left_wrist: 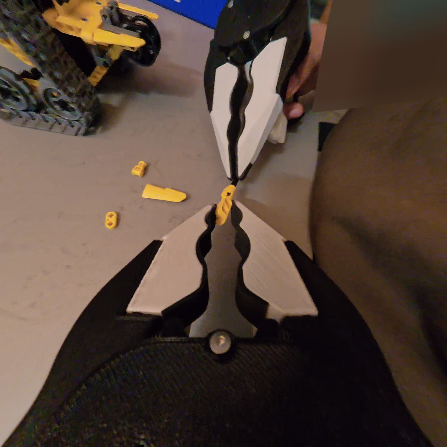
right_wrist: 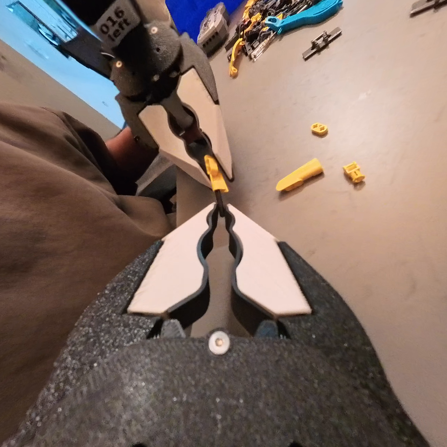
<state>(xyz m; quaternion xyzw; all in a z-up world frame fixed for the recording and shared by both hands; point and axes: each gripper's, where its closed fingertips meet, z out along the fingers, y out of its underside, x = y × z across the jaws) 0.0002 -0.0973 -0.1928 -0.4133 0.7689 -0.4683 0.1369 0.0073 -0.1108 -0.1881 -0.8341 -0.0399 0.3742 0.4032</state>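
Observation:
My left gripper (left_wrist: 223, 207) is shut on a small yellow connector piece (left_wrist: 225, 205) and holds it above the grey table (left_wrist: 72, 266). My right gripper (right_wrist: 221, 206) is shut on a thin black pin (right_wrist: 220, 202) whose far end meets the yellow connector (right_wrist: 216, 174). The two grippers face each other tip to tip. The right gripper (left_wrist: 235, 177) comes down from the top in the left wrist view. The left gripper (right_wrist: 219, 180) comes in from the upper left in the right wrist view.
Three loose yellow parts lie on the table: a long wedge (left_wrist: 164, 193), a small clip (left_wrist: 139, 168) and a two-hole link (left_wrist: 111, 220). A yellow and black tracked toy vehicle (left_wrist: 48, 72) stands at the back. A pile of parts (right_wrist: 256, 31) and a teal tool (right_wrist: 304, 14) lie farther off. A person's brown sleeve (right_wrist: 60, 193) fills one side. Left and right tips are no more than a few centimetres apart. Both grippers' tips are roughly 9 centimetres from the small clip (left_wrist: 139, 168). The right camera catches it too, in the right wrist view (right_wrist: 356, 171).

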